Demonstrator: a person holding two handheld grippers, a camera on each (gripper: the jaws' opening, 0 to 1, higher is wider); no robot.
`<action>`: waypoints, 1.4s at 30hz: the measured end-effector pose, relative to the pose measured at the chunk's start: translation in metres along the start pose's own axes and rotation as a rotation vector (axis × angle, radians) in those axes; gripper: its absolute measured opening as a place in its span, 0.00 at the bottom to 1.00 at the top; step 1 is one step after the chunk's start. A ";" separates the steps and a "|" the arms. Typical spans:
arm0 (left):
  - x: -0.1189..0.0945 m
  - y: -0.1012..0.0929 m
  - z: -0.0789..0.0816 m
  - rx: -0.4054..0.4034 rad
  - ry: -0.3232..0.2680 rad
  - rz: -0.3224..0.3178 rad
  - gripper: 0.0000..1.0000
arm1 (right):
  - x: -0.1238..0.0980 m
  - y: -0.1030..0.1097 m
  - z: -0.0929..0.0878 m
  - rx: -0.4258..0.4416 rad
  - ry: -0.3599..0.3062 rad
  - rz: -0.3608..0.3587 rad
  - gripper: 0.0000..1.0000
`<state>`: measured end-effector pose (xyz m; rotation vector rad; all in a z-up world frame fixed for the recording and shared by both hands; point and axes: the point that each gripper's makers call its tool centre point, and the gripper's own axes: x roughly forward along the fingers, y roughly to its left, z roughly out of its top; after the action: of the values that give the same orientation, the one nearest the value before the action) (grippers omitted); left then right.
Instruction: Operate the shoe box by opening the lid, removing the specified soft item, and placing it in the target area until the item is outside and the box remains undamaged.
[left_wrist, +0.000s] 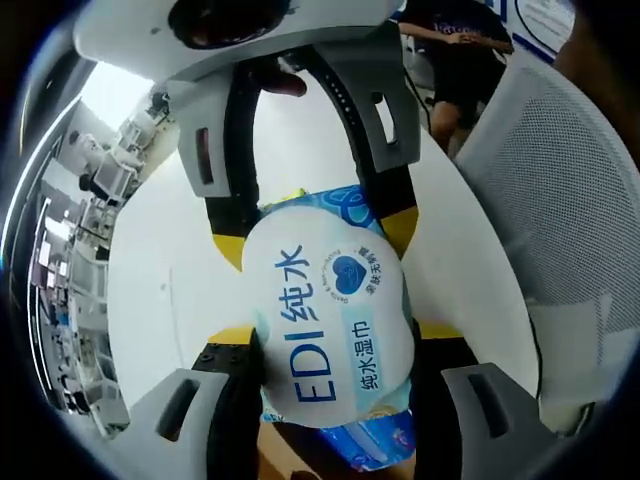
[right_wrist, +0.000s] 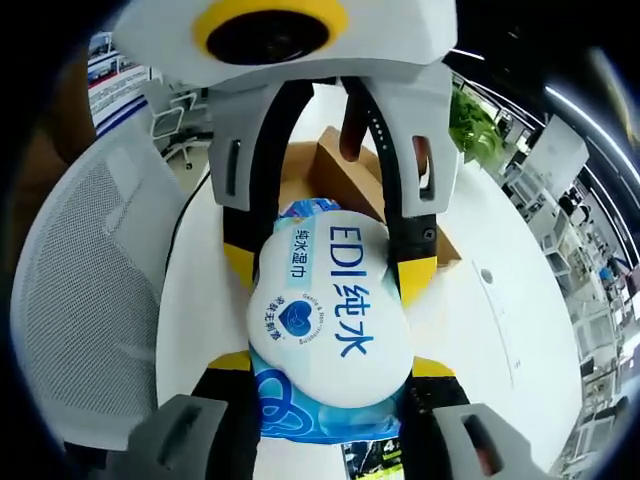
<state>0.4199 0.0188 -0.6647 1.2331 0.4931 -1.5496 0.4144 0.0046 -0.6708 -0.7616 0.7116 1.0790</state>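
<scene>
You have the wet wipes pack (left_wrist: 335, 320) (right_wrist: 328, 305) clamped at opposite ends by your left gripper (left_wrist: 335, 335) and right gripper (right_wrist: 330, 370), lifted over the white table (left_wrist: 190, 280) (right_wrist: 500, 300). The brown shoe box (right_wrist: 335, 170) sits beyond it, beside a mesh chair (right_wrist: 90, 270).

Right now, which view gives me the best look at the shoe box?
The right gripper view: the brown shoe box sits on the white table behind the wet wipes pack and the other claw. In the left gripper view I cannot make out the box; pack and claws block it.
</scene>
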 end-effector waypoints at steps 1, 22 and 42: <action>0.001 0.001 0.001 0.000 -0.001 -0.002 0.58 | -0.001 -0.001 -0.002 0.003 0.000 0.000 0.52; 0.029 0.028 0.037 0.035 -0.012 -0.025 0.58 | -0.014 -0.031 -0.046 0.040 0.013 -0.015 0.52; 0.058 0.051 0.037 -0.006 -0.016 -0.029 0.58 | -0.004 -0.052 -0.074 0.022 0.035 0.020 0.52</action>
<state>0.4525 -0.0572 -0.6880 1.2127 0.5065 -1.5800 0.4525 -0.0724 -0.6983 -0.7573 0.7613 1.0767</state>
